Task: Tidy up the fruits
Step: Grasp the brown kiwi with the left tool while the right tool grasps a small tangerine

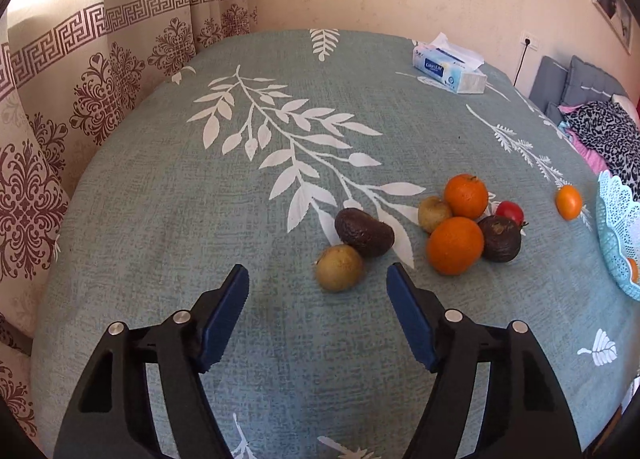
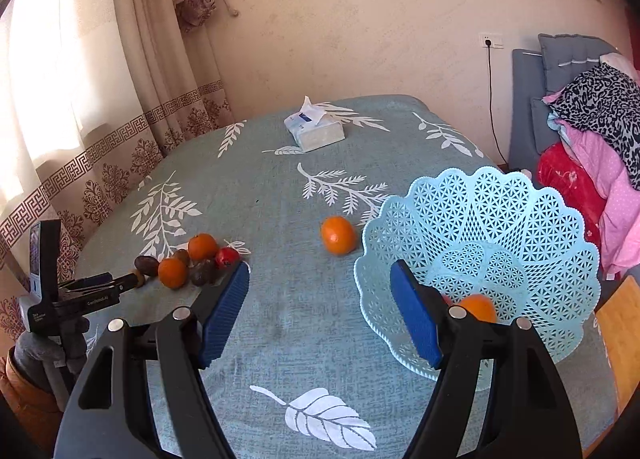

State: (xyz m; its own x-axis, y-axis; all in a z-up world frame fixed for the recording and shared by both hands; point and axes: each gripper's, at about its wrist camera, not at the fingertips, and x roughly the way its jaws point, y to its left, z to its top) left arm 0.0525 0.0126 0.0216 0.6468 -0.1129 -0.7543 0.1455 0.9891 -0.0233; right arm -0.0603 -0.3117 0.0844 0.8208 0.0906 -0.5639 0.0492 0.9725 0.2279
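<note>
A teal leaf-print tablecloth (image 1: 160,219) fills both views, patterned curtains (image 1: 60,119) at left. Both the left gripper (image 1: 317,279) and right gripper (image 2: 320,279) are spread, empty. Fruits (image 1: 456,219) cluster right of centre; basket (image 2: 520,219) lower right.

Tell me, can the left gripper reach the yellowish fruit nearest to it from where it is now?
Probably yes. The left gripper is open, and the yellowish fruit lies just ahead of its fingertips. Only the dark avocado touching it behind could get nudged.

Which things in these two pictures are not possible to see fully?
- Basket, left wrist view: cut by the right edge.
- Basket contents, right wrist view: an orange and something red, partly behind the right gripper.
- Tissue box lettering: too small.
</note>
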